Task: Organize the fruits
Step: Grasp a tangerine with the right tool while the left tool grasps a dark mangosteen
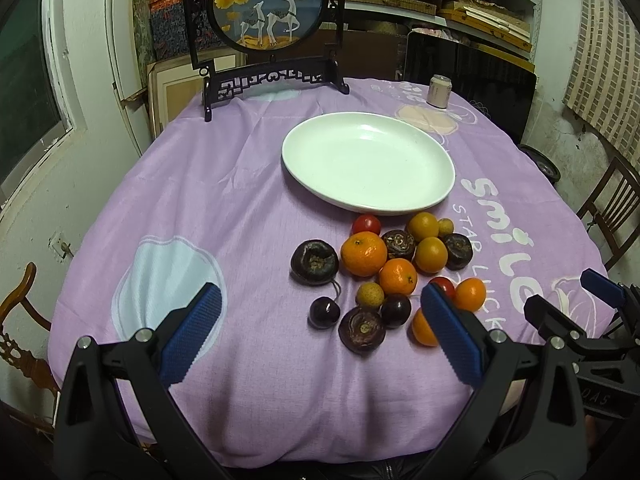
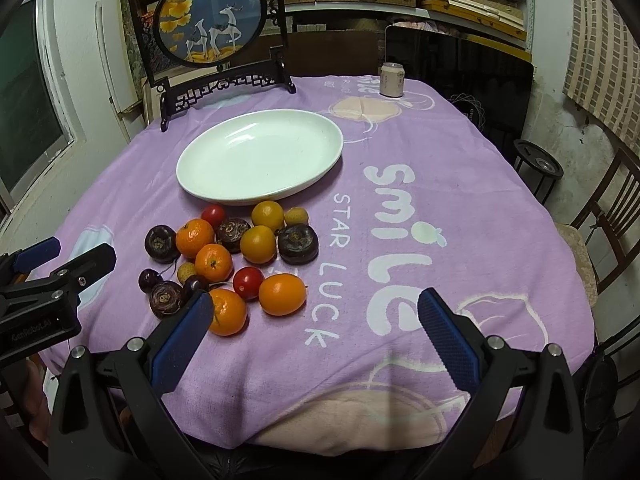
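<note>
Left gripper [image 1: 320,312] jaws wide, holding nothing, low centre of left wrist view. Right gripper [image 2: 316,314] jaws wide too, nothing between. Fruit pile [image 2: 232,260] left of centre in right wrist view, on purple cloth [image 2: 400,152], just below white plate [image 2: 260,156]; plate bare. Cloth print reads "smile", "STAR LUCK". Left gripper body, at left edge of right wrist view, marked "GenRobot.AI". Can [image 2: 392,80] upper centre; label unreadable.

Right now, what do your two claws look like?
Both look alike. The left claw and right claw have black plastic frames shaped like clamps, silver bolts at the joints, and two fingers covered with bumpy blue pads. The left one carries small white lettering on its side.
</note>
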`<state>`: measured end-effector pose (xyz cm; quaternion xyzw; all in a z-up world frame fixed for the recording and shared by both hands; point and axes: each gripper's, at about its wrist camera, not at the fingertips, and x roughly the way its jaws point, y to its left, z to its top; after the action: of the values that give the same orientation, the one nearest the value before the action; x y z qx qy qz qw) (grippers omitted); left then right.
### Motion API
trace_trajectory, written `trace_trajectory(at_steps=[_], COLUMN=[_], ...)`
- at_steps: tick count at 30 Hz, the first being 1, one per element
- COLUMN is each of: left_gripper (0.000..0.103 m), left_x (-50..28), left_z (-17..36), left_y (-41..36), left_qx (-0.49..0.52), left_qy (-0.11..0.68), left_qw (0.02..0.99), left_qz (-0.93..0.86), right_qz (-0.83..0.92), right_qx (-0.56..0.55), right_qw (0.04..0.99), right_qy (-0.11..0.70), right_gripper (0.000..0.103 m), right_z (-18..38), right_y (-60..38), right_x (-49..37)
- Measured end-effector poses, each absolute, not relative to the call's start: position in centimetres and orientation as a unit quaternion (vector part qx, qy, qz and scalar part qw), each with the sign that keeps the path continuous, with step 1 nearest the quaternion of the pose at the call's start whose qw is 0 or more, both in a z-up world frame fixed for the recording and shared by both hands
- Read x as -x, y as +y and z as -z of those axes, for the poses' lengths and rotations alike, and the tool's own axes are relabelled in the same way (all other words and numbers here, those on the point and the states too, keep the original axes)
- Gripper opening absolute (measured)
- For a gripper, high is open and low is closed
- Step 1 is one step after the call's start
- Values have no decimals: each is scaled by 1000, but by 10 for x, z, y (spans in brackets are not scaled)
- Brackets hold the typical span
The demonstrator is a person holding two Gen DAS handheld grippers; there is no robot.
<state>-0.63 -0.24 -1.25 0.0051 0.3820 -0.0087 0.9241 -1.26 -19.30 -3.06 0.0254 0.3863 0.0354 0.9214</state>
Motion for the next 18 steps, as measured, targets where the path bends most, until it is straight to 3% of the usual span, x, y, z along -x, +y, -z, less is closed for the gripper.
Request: trace_trajectory(at_steps=[12, 15, 18], left_gripper=[101, 101, 101], left_x=[-4, -1, 6], left_z=[45, 57, 61], left_y=[51, 77, 90], left_qx=[6, 35, 47], left_qy=[425, 442, 445], left_qw=[902, 891, 889], left_qz=[-73, -94, -97], right_qz=[-194, -223, -223], right_qx=[-9, -9, -7], right_qw=[897, 890, 878], right_qy=[398, 397, 423], right_gripper=[100, 76, 75], right_z=[49, 56, 71], right_y=[-159, -147, -138], right_x=[18, 13, 0])
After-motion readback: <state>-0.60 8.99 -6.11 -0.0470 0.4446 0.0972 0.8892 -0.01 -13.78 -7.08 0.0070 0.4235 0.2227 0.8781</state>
